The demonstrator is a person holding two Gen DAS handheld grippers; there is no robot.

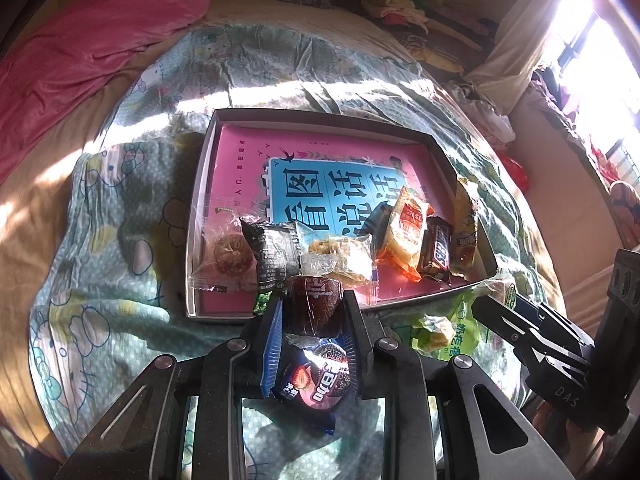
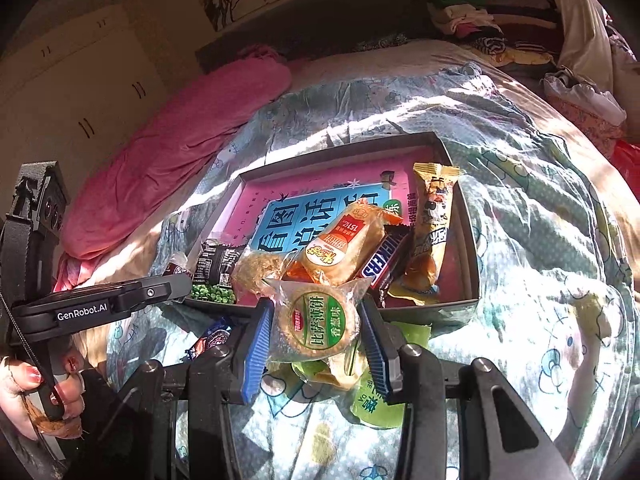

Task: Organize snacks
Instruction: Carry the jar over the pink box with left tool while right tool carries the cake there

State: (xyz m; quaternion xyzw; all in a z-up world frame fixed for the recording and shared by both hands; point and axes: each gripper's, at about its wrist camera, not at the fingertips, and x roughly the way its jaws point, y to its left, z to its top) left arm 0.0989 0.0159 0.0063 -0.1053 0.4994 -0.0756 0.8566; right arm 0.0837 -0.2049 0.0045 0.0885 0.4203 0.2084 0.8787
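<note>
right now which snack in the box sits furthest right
The tall yellow packet leaning along the box's right wall; the brown chocolate bar lies just left of it.

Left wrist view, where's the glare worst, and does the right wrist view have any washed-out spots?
Left wrist view: the window at upper right is blown out, and glare hides the print on the Oreo pack. Right wrist view: sun stripes bleach the quilt; both views bend at the edges.
</note>
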